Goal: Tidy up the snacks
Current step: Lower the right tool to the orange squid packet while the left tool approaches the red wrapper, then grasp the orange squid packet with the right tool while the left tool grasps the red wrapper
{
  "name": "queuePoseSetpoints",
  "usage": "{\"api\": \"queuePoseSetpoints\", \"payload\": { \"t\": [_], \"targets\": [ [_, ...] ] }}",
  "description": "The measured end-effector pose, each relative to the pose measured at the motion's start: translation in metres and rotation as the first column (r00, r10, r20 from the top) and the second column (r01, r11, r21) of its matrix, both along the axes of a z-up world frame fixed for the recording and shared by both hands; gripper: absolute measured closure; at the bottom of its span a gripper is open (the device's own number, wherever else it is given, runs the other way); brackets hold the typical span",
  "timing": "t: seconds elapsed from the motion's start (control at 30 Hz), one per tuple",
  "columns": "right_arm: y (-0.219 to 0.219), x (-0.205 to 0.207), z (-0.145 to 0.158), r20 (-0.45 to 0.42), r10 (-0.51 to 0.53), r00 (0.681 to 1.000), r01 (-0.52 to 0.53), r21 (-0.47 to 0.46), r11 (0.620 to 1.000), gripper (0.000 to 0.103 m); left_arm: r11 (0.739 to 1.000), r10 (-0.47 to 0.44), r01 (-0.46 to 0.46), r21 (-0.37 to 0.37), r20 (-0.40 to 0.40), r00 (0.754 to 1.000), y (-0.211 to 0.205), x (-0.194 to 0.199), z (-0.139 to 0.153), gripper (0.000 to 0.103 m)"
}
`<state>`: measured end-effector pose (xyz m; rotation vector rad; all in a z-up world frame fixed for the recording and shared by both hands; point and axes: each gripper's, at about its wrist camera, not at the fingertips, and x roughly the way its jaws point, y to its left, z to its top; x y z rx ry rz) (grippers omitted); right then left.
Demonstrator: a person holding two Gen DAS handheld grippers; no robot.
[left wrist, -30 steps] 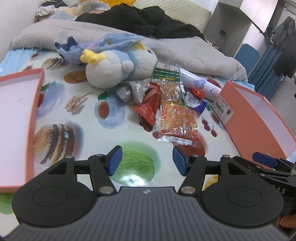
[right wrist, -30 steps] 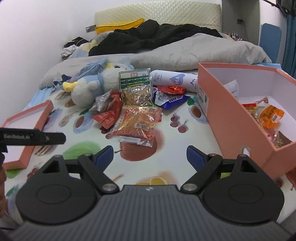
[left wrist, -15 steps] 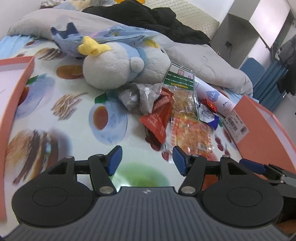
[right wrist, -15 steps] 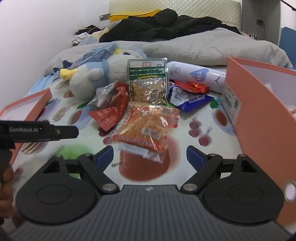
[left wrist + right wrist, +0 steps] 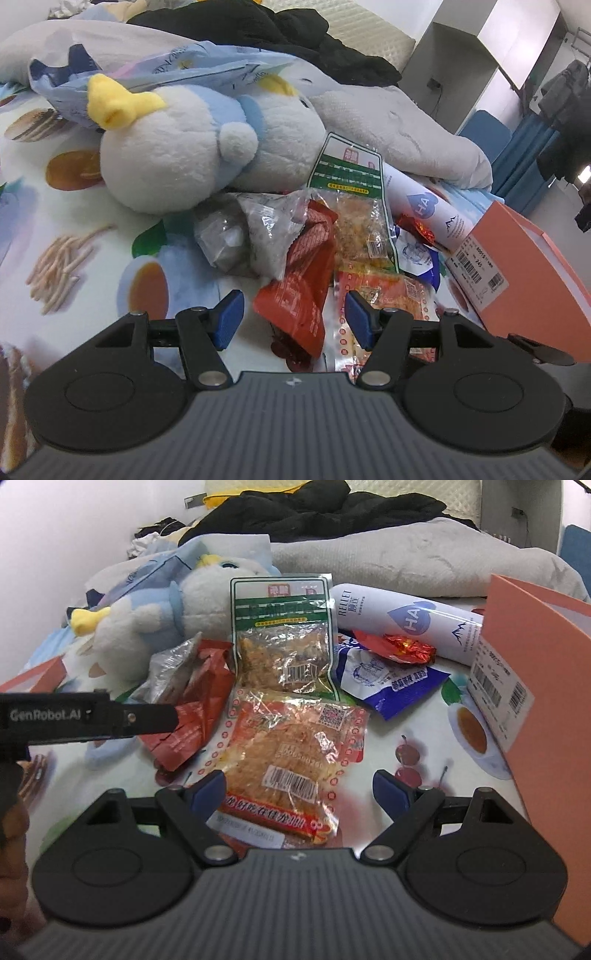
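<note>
A pile of snacks lies on the printed bed sheet. My left gripper point(image 5: 293, 319) is open, low over a red packet point(image 5: 303, 280) whose near end lies between its blue pads without touching them. My right gripper point(image 5: 300, 792) is open wide around the near end of a clear orange dried-meat packet point(image 5: 295, 753). Behind these are a green-topped packet point(image 5: 282, 638), a blue-and-white packet point(image 5: 384, 681), a red foil sweet point(image 5: 402, 646) and a silvery clear packet point(image 5: 251, 232). One finger point(image 5: 147, 718) of the left gripper reaches in over the red packet point(image 5: 195, 716).
An open orange box point(image 5: 535, 686) stands at the right, close to my right gripper. A white tube point(image 5: 402, 616) lies against it behind the snacks. A plush toy point(image 5: 184, 147) lies at the back left. Grey bedding point(image 5: 388, 565) and dark clothes fill the far end.
Both grippers have moved forward and down towards the snack pile, which now fills each view. The box's inside and the lid at the left have slid out of sight. Jaw openings look unchanged.
</note>
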<state>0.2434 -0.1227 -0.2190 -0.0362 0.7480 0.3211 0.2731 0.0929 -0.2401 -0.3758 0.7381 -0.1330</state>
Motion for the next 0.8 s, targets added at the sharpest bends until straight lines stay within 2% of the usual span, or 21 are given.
{"api": "queuePoseSetpoints", "payload": {
  "t": [0.17,0.3,0.33,0.37,0.43,0.47,0.5,0.67,0.73,0.8],
  "targets": [
    [0.006,0.007,-0.005,0.003,0.024,1.0,-0.024,0.0,1.0,0.015,1.0,-0.015,0.015,-0.026,-0.006,1.0,-0.004,0.008,-0.007,0.037],
    [0.013,0.008,-0.008,0.014,0.048,0.999,-0.047,-0.03,0.998,0.014,1.0,-0.018,0.018,-0.013,-0.016,1.0,-0.009,0.013,-0.009,0.039],
    [0.013,0.008,-0.009,0.013,0.051,0.999,-0.05,-0.029,0.998,0.014,1.0,-0.019,0.019,-0.012,-0.019,1.0,-0.01,0.014,-0.009,0.044],
    [0.013,0.009,-0.009,0.01,0.052,0.999,-0.051,-0.027,0.998,0.016,1.0,-0.017,0.017,-0.008,-0.023,1.0,-0.012,0.015,-0.01,0.052],
    [0.013,0.008,-0.007,0.011,0.05,0.999,-0.049,-0.026,0.998,0.023,1.0,-0.009,0.009,0.015,-0.03,1.0,-0.015,0.016,-0.011,0.062],
    [0.012,0.008,-0.006,0.011,0.047,0.999,-0.046,-0.023,0.999,0.03,1.0,-0.012,0.012,0.022,-0.033,0.999,-0.016,0.016,-0.011,0.067],
    [0.012,0.008,-0.004,0.007,0.055,0.998,-0.055,-0.008,0.998,0.041,1.0,-0.016,0.017,0.016,-0.035,0.999,-0.015,0.015,-0.012,0.067],
    [0.016,0.002,0.002,0.018,0.057,0.998,-0.057,-0.03,0.998,0.054,1.0,-0.012,0.012,0.003,-0.035,0.999,-0.013,0.003,-0.009,0.071],
    [0.015,0.0,0.005,0.009,0.054,0.999,-0.053,-0.024,0.998,0.057,1.0,-0.011,0.011,-0.002,-0.038,0.999,-0.012,-0.004,-0.007,0.071],
    [0.011,-0.005,0.008,0.003,0.048,0.999,-0.048,-0.016,0.999,0.066,1.0,-0.01,0.01,-0.004,-0.042,0.999,-0.013,-0.012,-0.005,0.071]
  ]
}}
